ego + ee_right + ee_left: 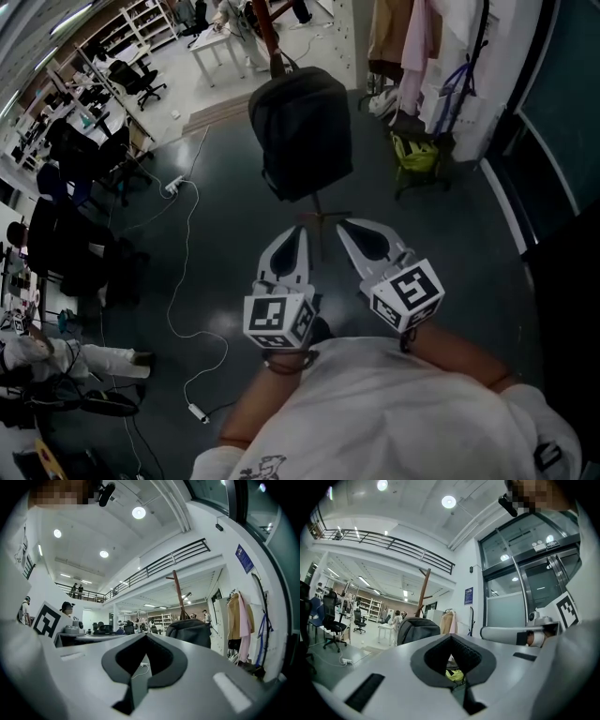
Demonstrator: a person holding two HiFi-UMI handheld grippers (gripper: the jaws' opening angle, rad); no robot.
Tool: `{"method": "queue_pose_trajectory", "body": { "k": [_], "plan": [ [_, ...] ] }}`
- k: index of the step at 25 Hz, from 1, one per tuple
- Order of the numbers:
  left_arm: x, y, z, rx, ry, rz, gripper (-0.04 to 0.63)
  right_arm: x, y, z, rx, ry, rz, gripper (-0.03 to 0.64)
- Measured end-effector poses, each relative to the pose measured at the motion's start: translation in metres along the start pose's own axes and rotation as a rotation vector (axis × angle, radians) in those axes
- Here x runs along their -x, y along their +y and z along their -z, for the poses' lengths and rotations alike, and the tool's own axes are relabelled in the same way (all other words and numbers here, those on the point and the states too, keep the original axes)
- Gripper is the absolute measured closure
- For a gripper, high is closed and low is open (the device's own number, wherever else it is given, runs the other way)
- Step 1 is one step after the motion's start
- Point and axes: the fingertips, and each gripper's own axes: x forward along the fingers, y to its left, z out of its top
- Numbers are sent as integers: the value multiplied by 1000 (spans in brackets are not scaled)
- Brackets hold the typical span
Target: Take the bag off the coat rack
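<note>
Dark floor (234,239) spreads wide around hanging bag (300,131).

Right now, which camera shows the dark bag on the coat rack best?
The head view: the whole bag shows from above, hanging on the coat rack. The left gripper view and the right gripper view each show only its upper part, small and far off.

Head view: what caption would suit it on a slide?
The left gripper and right gripper, both shut and empty, point toward a black backpack hanging on a wooden coat rack.
</note>
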Motion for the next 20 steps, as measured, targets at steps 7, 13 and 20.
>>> {"method": "queue_pose_trajectory", "body": {
  "k": [7,13,20],
  "plan": [
    [-41,60,-21,3,-1,67,595,-76,-9,-5,-6,6,21,615],
    [-62,106,-43,-2,-6,124,595,-132,-8,-15,-9,-8,55,615],
    [-73,150,-50,1,-3,175,595,-179,3,-16,-11,-29,59,614]
  ]
}}
